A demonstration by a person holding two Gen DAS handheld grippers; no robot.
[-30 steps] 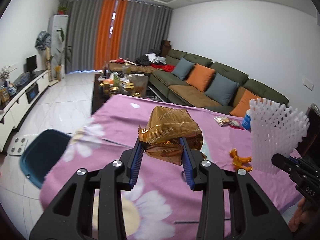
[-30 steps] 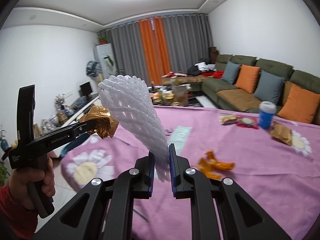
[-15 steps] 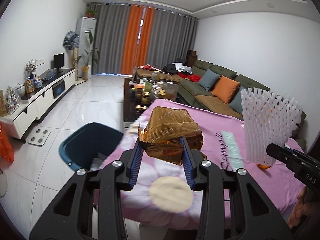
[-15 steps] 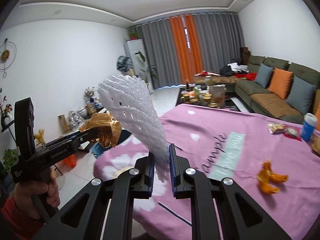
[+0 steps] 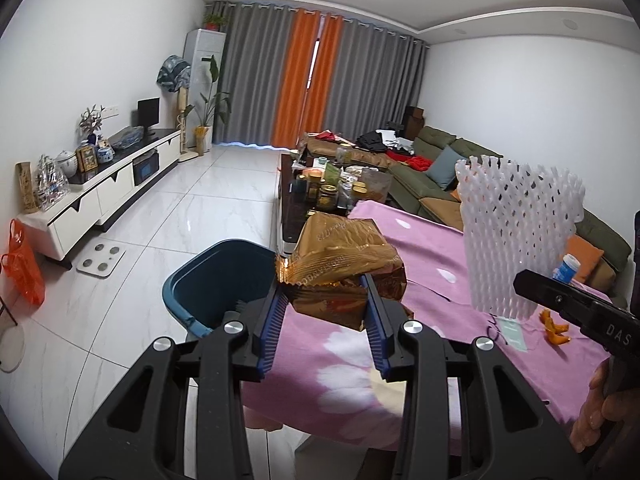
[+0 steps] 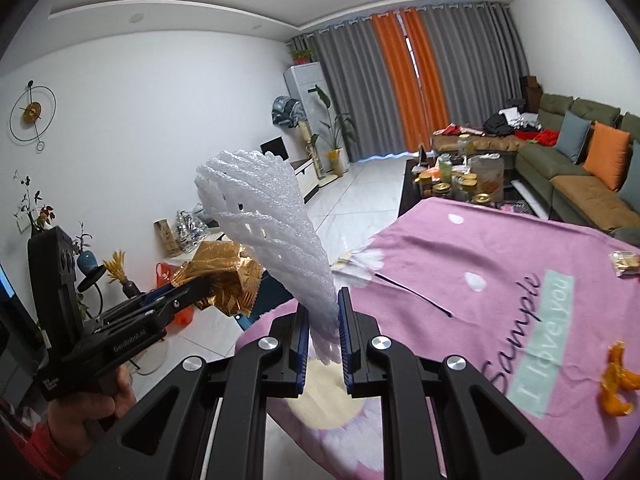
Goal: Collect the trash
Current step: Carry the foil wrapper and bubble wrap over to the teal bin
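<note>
Compared with one second earlier, both grippers have been swung away from the middle of the table covered by a pink floral cloth (image 5: 424,248) toward its near corner, so that the dark blue plastic waste bin (image 5: 208,280) on the white tiled floor, formerly at the edge of the left view, is now brought in front of the left fingers; this is judged to mean that the carrying stage is nearly over and that release into the bin is the next step. The left gripper (image 5: 325,312) is shown closed partway on a crumpled gold foil snack wrapper (image 5: 344,268), which is held clear of the cloth, above the table edge and just beside the bin's rim. The right gripper (image 6: 323,332) is shown almost fully closed on the pinched lower end of a white foam mesh fruit sleeve (image 6: 268,232), which is carried upright and flares open at its top. Both tools are held roughly level, side by side, the left one slightly ahead and nearer the bin. Orange peel pieces (image 6: 616,388) and a small snack packet (image 6: 624,262) are left lying on the cloth, well apart from both grippers, so further collecting is judged to remain.
</note>
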